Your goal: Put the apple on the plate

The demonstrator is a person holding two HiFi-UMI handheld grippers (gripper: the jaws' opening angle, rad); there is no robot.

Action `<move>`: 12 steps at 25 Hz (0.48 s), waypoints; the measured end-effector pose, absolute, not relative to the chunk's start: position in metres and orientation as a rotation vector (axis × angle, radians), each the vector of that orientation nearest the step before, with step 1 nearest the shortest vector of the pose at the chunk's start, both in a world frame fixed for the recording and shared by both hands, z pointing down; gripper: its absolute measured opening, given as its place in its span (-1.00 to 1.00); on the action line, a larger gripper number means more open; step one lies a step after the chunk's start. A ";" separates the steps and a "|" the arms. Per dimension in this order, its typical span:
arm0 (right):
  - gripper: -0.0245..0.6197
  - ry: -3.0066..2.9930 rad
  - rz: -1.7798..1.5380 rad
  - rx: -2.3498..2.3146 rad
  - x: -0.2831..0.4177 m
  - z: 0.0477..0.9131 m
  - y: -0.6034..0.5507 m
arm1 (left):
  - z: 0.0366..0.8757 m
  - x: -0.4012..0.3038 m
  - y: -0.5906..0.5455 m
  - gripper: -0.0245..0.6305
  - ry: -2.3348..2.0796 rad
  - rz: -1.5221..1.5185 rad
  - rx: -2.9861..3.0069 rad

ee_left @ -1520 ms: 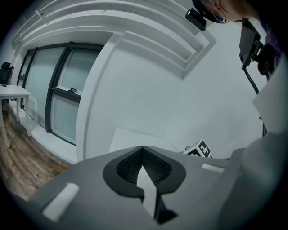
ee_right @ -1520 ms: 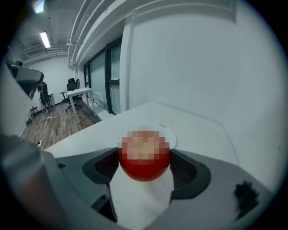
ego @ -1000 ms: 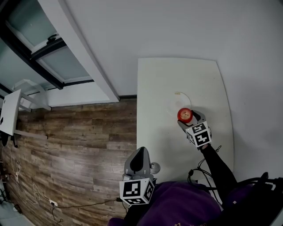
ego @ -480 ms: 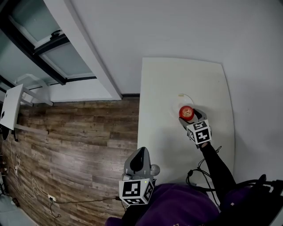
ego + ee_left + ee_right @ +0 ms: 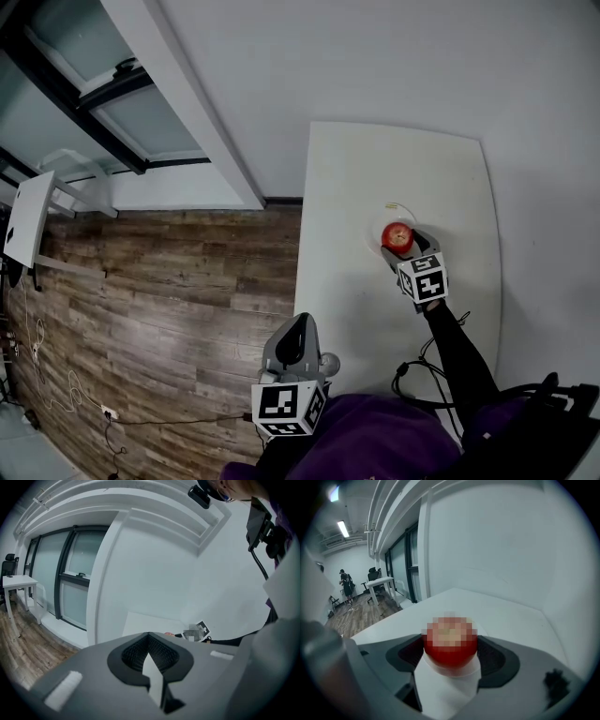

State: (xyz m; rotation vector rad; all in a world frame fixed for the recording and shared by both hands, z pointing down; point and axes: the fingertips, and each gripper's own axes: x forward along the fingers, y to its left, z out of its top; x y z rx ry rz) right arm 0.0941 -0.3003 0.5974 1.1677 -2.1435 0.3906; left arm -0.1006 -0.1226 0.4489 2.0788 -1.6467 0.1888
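Note:
In the head view a red apple (image 5: 397, 236) sits between the jaws of my right gripper (image 5: 404, 246), which is shut on it. The apple is over a pale round plate (image 5: 376, 225) on the white table (image 5: 356, 169); whether it touches the plate I cannot tell. In the right gripper view the apple (image 5: 450, 644) fills the gap between the jaws of the right gripper (image 5: 450, 654), with bare tabletop beyond. My left gripper (image 5: 298, 330) hangs at the table's near left edge, away from the plate. Its jaws are together with nothing in them, as the left gripper view (image 5: 149, 657) shows.
A black cable (image 5: 412, 373) lies on the table's near edge by the person's right sleeve. Wooden floor (image 5: 169, 300) runs left of the table, with a small white desk (image 5: 23, 230) by the window wall. A person (image 5: 346, 588) stands far off in the room.
The right gripper has carried the apple a little farther from the person, from the plate's near rim to over the plate. The left gripper has not moved.

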 end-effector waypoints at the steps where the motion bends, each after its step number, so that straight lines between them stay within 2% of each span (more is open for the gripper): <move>1: 0.20 -2.145 0.389 1.168 0.094 0.598 -0.302 | 0.450 -0.101 -0.123 -0.90 -1.648 0.191 2.075; 12: 0.20 -2.155 0.383 1.162 0.090 0.598 -0.311 | 0.452 -0.098 -0.126 -0.90 -1.642 0.197 2.076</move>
